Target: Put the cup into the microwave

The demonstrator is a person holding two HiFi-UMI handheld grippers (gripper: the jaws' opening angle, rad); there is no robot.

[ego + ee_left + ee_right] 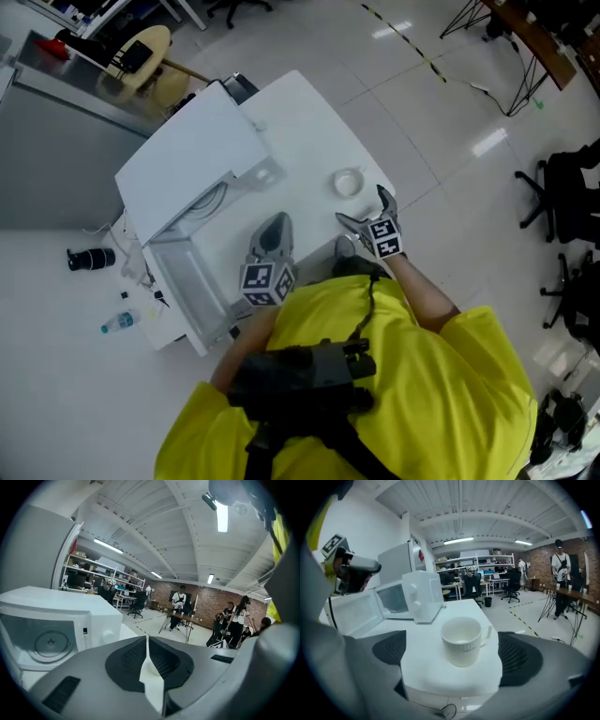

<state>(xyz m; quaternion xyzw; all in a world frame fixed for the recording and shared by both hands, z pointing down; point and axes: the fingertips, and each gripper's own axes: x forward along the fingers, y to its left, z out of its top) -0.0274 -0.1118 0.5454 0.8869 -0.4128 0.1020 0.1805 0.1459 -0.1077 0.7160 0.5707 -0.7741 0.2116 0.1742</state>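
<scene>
A white cup [348,182] with a handle stands upright near the right corner of the white table [309,122]. My right gripper [364,206] hovers just on the near side of it, open. In the right gripper view the cup [461,641] sits ahead between the two wide-spread jaws of my right gripper [454,653], untouched. The white microwave [197,150] stands on the table's left part, with its door [187,277] swung open toward me. My left gripper [275,225] is over the table by the microwave's front. The jaws of my left gripper [147,663] are shut, holding nothing.
The table's near edge runs right under the cup in the right gripper view. A plastic bottle [122,322] and a dark object [91,258] lie on the floor left of the table. Office chairs [572,197] stand at the right. People stand far off by a desk [180,616].
</scene>
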